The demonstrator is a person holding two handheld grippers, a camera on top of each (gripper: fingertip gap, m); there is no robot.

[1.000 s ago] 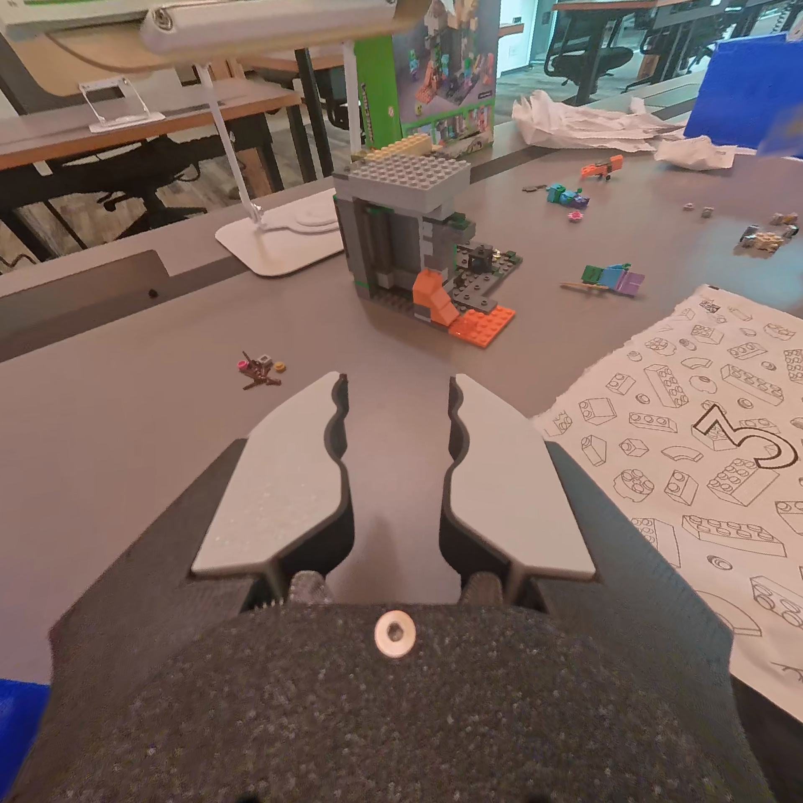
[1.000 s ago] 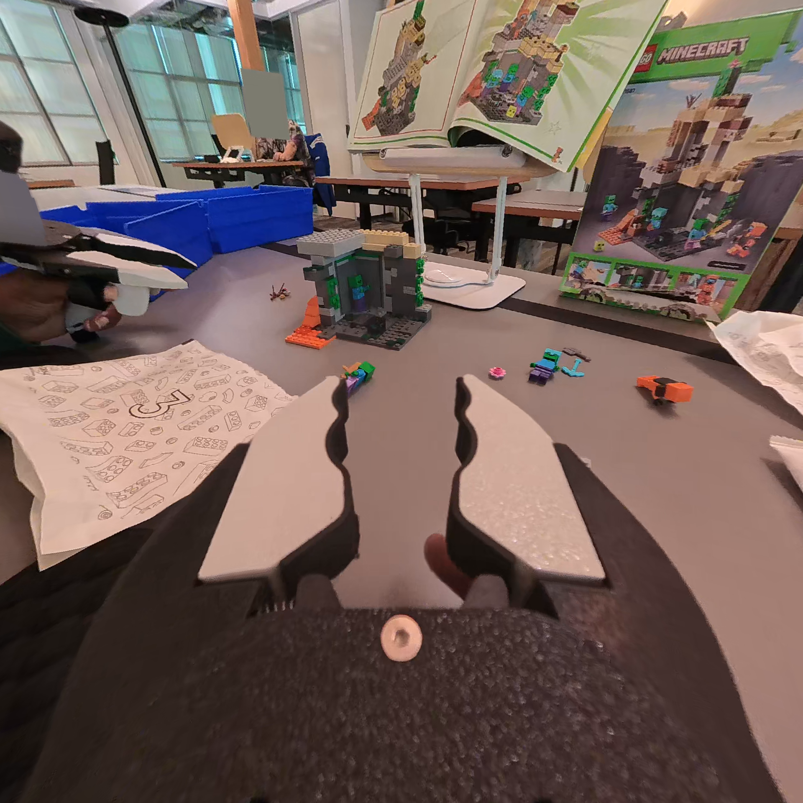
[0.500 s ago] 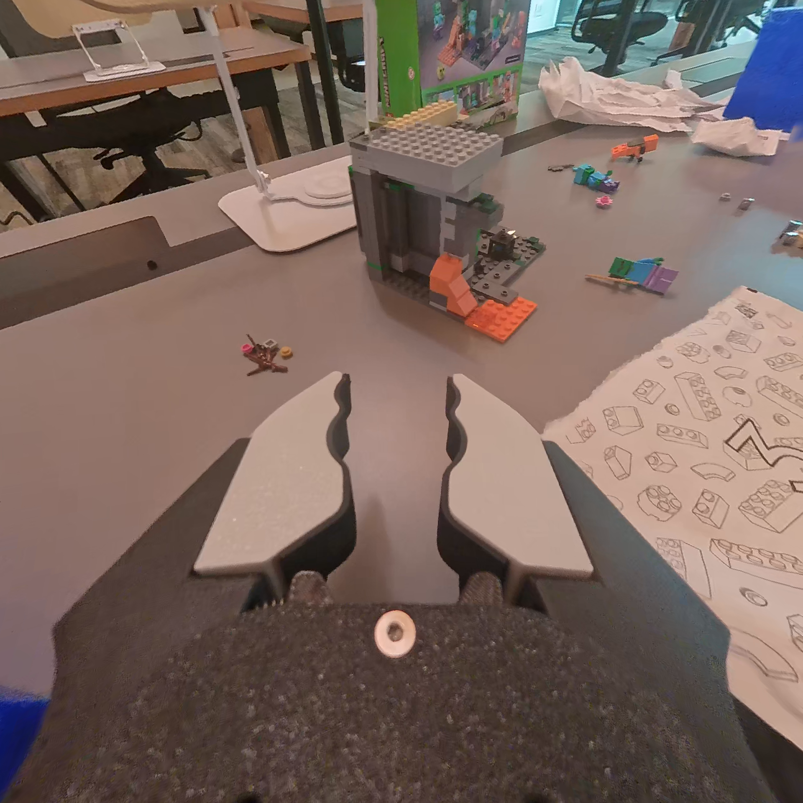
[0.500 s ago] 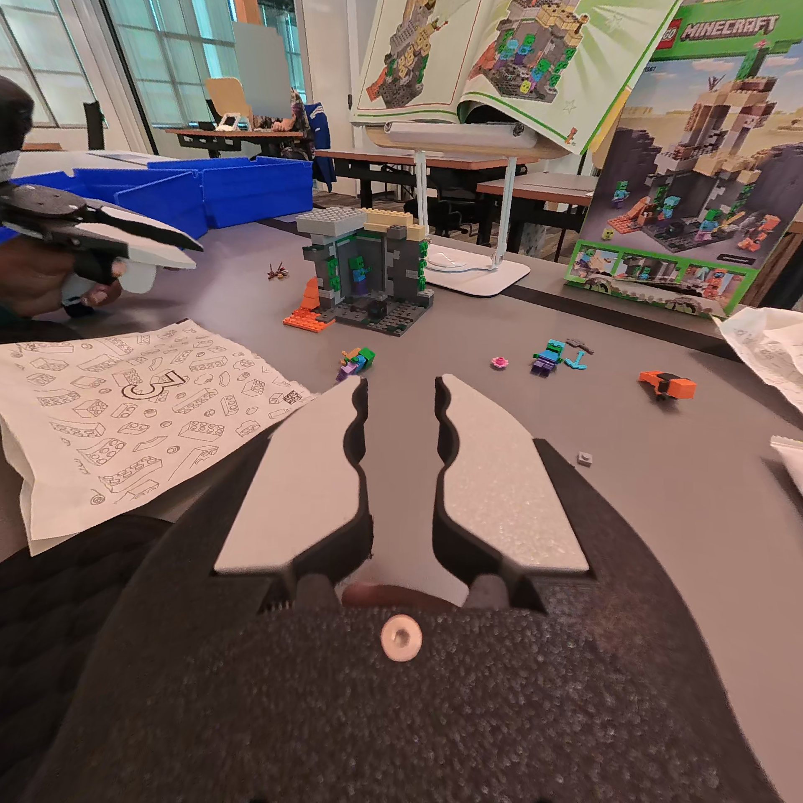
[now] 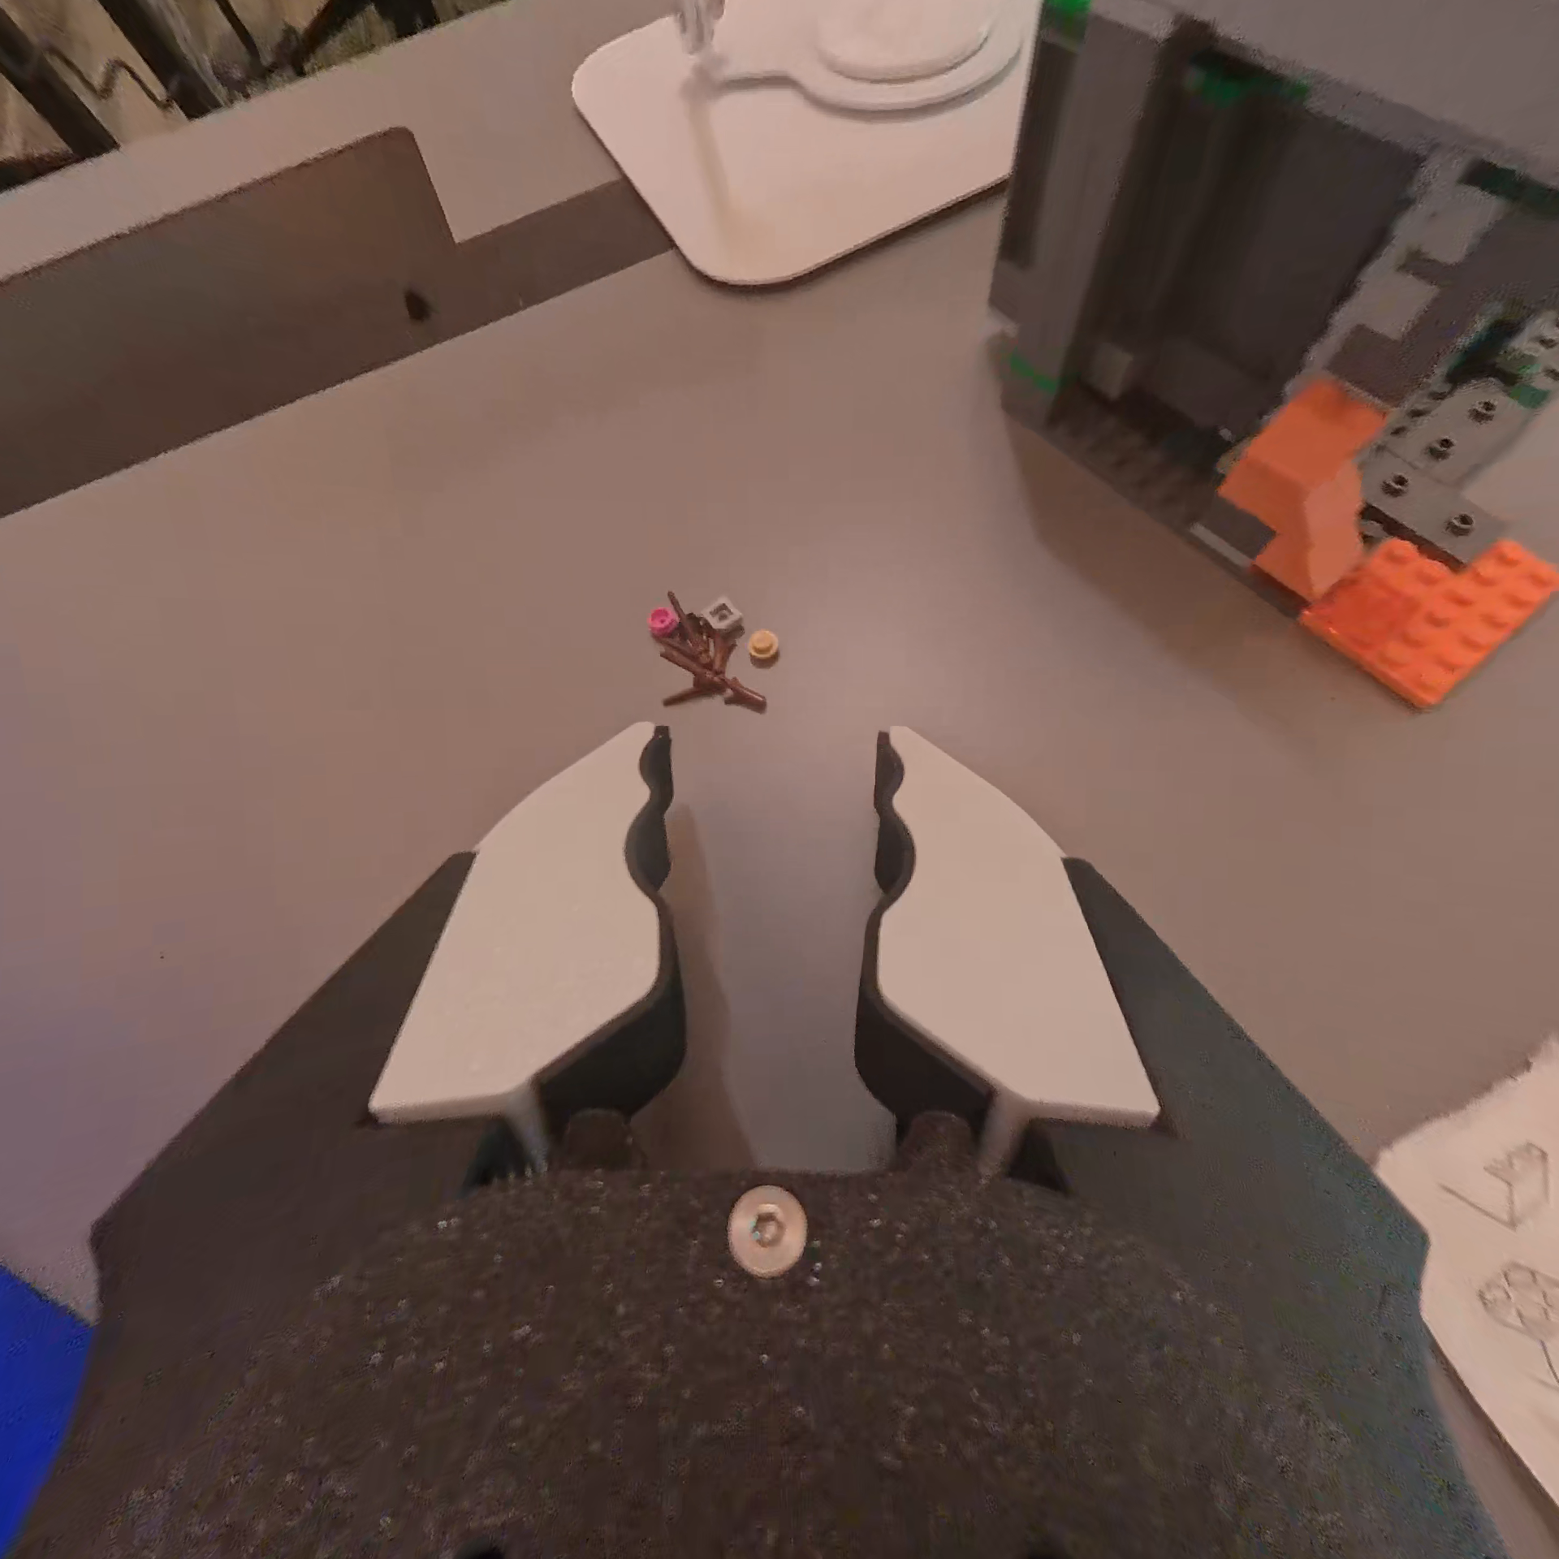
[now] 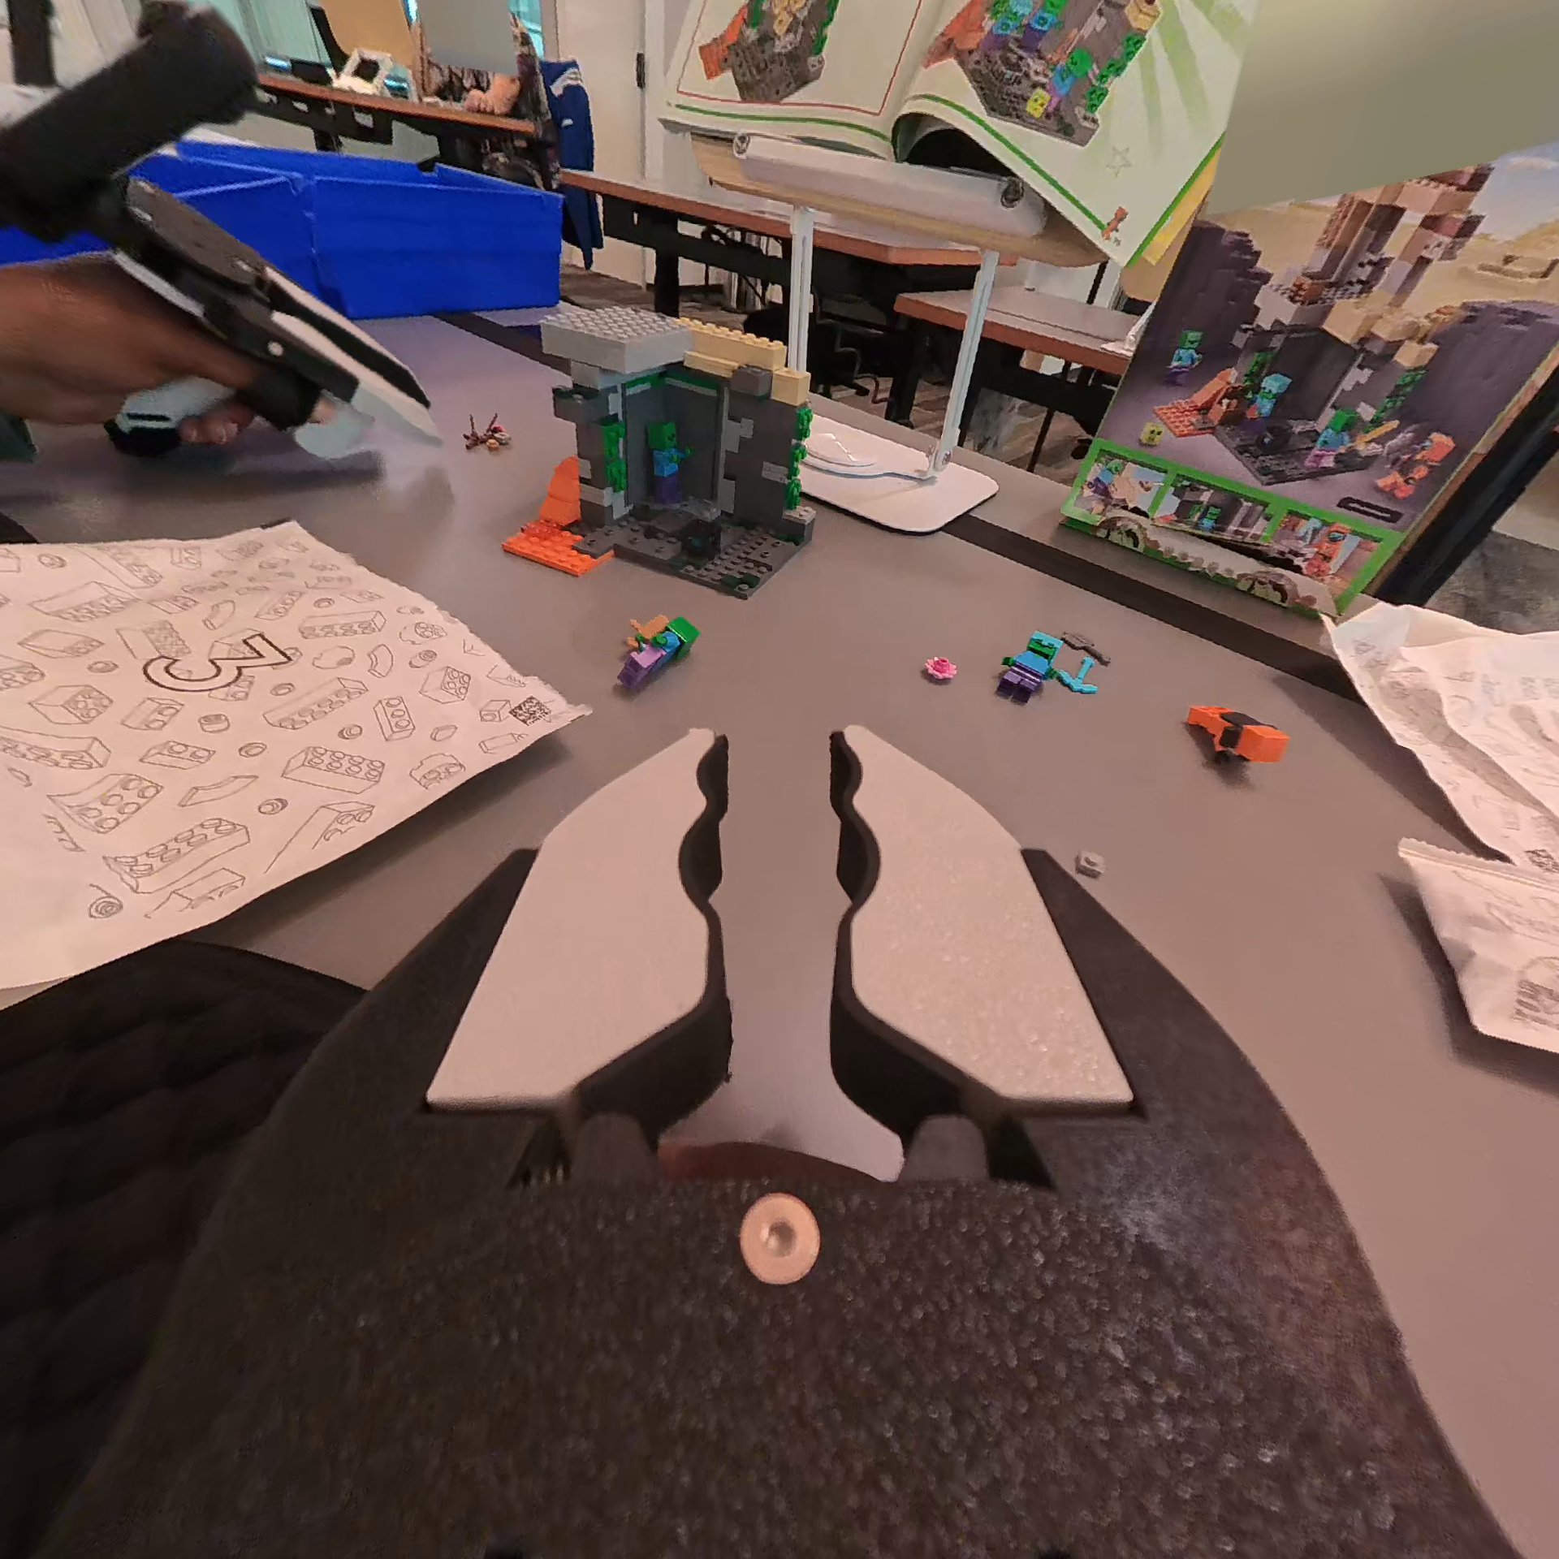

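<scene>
My left gripper (image 5: pixel 772 734) is open and empty, tilted down over the grey table. Just ahead of its fingertips lies a small pile of brown twig pieces (image 5: pixel 709 666) with a pink stud (image 5: pixel 662 622), a small grey piece (image 5: pixel 724 614) and a tan stud (image 5: pixel 763 645). A grey brick building (image 5: pixel 1223 295) with an orange plate (image 5: pixel 1434 624) stands to the right. My right gripper (image 6: pixel 778 742) is empty above the table, its jaws a narrow gap apart. In the right wrist view a hand holds the left gripper (image 6: pixel 337 396) near the pile (image 6: pixel 487 434), left of the building (image 6: pixel 675 447).
A white stand base (image 5: pixel 810 143) sits behind the building. A printed paper bag (image 6: pixel 211 717) lies at the left. Two minifigures (image 6: pixel 662 650) (image 6: pixel 1029 666), a pink flower (image 6: pixel 939 669), an orange piece (image 6: pixel 1240 734), the set box (image 6: pixel 1333 405), blue bins (image 6: pixel 405 228) and crumpled bags (image 6: pixel 1476 717) surround. The left gripper's tips are roughly 40 centimeters from the right gripper's. The left tips stand about 4 centimeters off the tan stud (image 5: pixel 763 645). Look for it in the right wrist view (image 6: pixel 493 446) too.
My left gripper has moved forward and tipped down towards the small pile, still open. My right gripper's jaws have narrowed and it has shifted slightly.
</scene>
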